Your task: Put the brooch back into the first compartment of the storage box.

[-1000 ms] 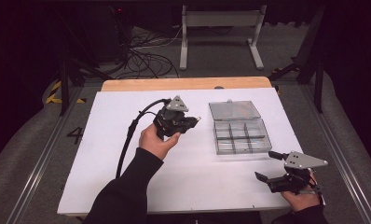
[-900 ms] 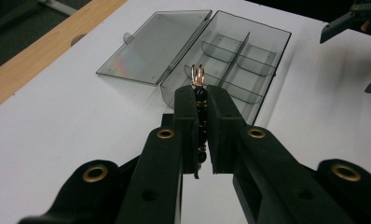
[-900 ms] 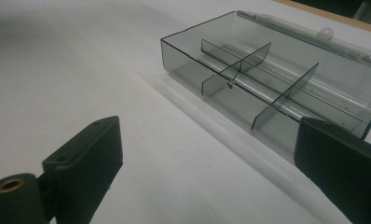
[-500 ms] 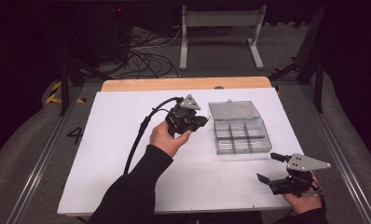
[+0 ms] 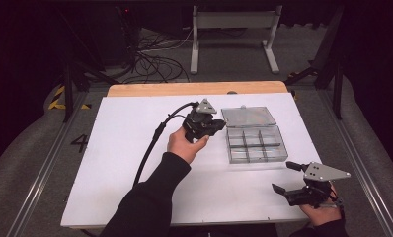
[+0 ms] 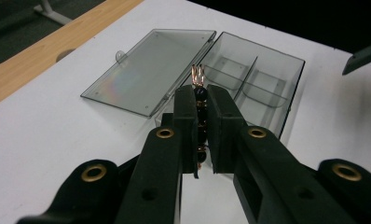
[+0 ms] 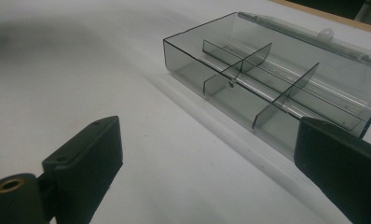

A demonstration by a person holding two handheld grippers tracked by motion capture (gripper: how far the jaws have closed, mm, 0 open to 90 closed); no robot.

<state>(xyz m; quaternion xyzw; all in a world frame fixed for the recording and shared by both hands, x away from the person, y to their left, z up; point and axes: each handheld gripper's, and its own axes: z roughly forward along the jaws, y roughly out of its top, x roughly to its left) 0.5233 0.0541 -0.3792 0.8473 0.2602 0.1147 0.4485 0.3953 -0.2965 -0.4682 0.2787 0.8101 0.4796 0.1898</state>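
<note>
A beaded trinket (image 6: 200,100), dark beads with a copper-coloured tip, is clamped between the jaws of the left hand-held gripper (image 5: 215,127), held above the white bench (image 5: 120,148) just beside the box (image 5: 256,145). The box is clear plastic with dividers, its lid (image 6: 151,70) lying flat open (hinged along the far side). The right hand-held gripper (image 5: 289,177) rests near the bench's front corner, jaws wide apart, holding nothing.
</note>
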